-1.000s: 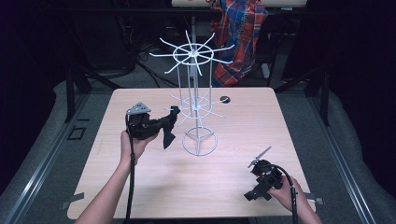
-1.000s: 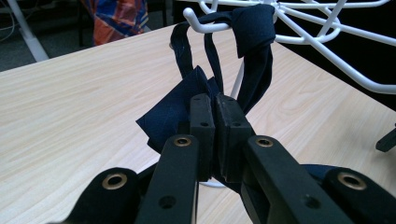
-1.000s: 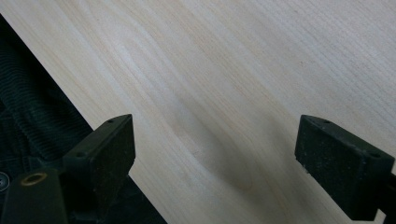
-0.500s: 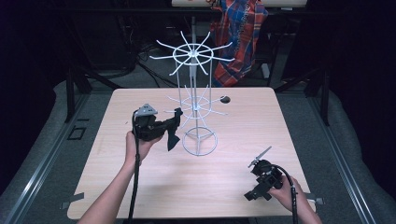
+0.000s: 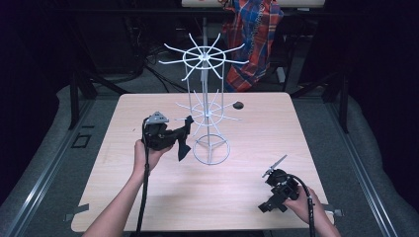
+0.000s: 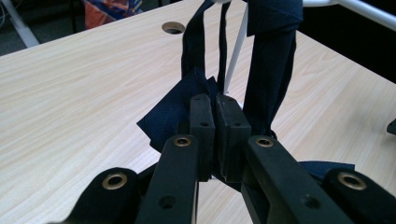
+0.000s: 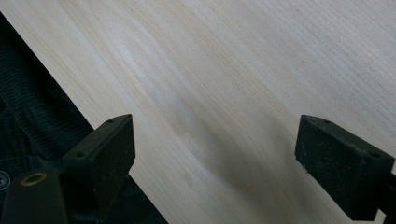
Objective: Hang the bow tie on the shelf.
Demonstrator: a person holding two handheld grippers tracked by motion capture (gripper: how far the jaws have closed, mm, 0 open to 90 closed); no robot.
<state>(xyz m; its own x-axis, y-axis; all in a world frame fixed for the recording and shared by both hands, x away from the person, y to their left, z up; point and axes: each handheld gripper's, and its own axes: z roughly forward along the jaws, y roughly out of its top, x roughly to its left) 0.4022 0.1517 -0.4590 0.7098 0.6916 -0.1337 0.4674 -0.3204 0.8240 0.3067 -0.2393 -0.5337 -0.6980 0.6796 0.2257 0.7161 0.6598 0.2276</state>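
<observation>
A white wire rack (image 5: 203, 57) with two tiers of spokes stands on the wooden table (image 5: 257, 133), a little behind its middle. Just left of the rack's lower tier, my left gripper (image 5: 184, 134) is shut on a piece of dark navy cloth (image 5: 182, 149). In the left gripper view the pads of the left gripper (image 6: 215, 105) are pressed together on the cloth (image 6: 170, 116). Strips of the cloth run up past a white spoke (image 6: 236, 56). My right gripper (image 5: 271, 205) lies at the near right of the table. In its own view the right gripper (image 7: 215, 144) is open over bare wood.
A dark round hole (image 5: 238, 104) sits in the tabletop behind the rack, also seen as the hole (image 6: 173, 28). A plaid cloth (image 5: 254, 39) hangs beyond the far edge. The table's front edge (image 7: 88, 116) runs close by the right gripper.
My left gripper has edged right, closer to the rack, carrying the dark cloth with it. The right gripper has stayed where it was.
</observation>
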